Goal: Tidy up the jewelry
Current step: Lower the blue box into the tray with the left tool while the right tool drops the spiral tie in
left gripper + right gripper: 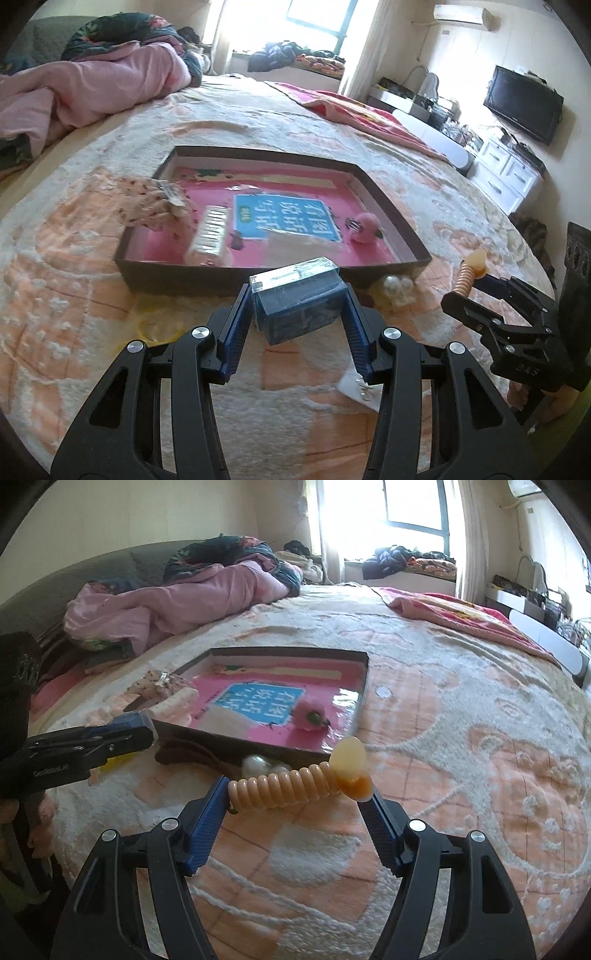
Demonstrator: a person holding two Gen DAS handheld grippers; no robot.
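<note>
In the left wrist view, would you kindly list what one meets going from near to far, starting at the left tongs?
Left tongs shut on a small blue box → near wall of the dark shallow tray → blue printed card inside it → far tray wall → red blanket → window.
</note>
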